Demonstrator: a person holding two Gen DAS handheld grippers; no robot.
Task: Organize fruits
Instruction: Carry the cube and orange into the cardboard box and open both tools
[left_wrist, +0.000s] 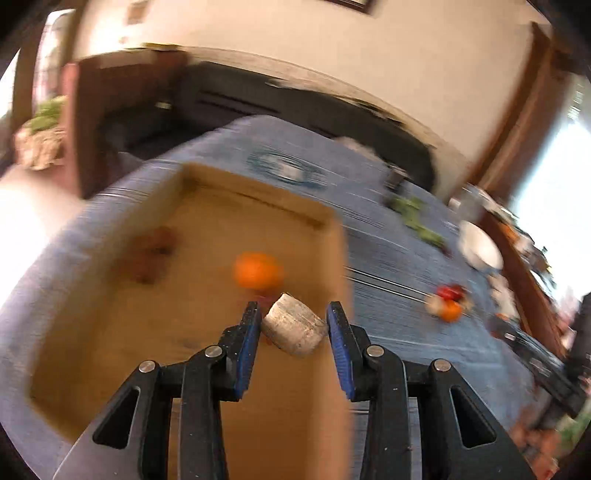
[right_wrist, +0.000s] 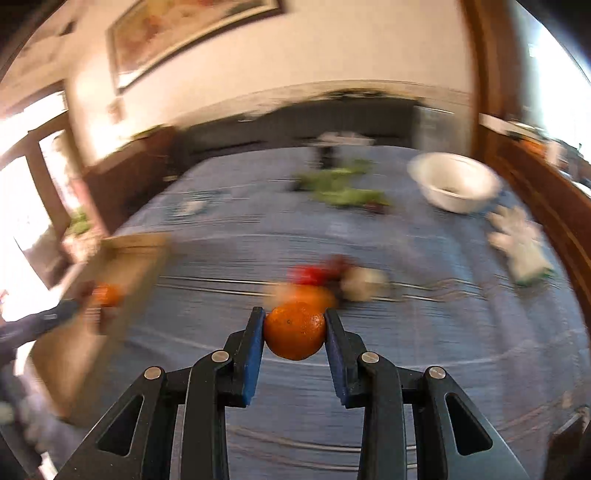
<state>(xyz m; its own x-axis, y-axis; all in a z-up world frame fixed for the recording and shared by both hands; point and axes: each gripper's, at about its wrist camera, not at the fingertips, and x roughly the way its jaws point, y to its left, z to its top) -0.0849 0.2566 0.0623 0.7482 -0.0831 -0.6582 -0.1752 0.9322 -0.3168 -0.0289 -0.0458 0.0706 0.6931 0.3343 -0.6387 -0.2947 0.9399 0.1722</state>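
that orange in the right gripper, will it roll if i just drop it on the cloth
Probably: the orange is round with no flat side, so it may roll on the cloth. It looks firm, keeping its shape between the right gripper pads. Its dimpled skin should resist slipping.

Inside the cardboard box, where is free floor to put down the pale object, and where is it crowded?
Free: the near floor of the cardboard box, below the orange. Crowded: the far left, with blurred dark red fruits. The left gripper brackets the pale object.

A white bowl (right_wrist: 454, 182) sits near what looks like a pale glove (right_wrist: 521, 243) on the blue tablecloth (right_wrist: 443, 332).
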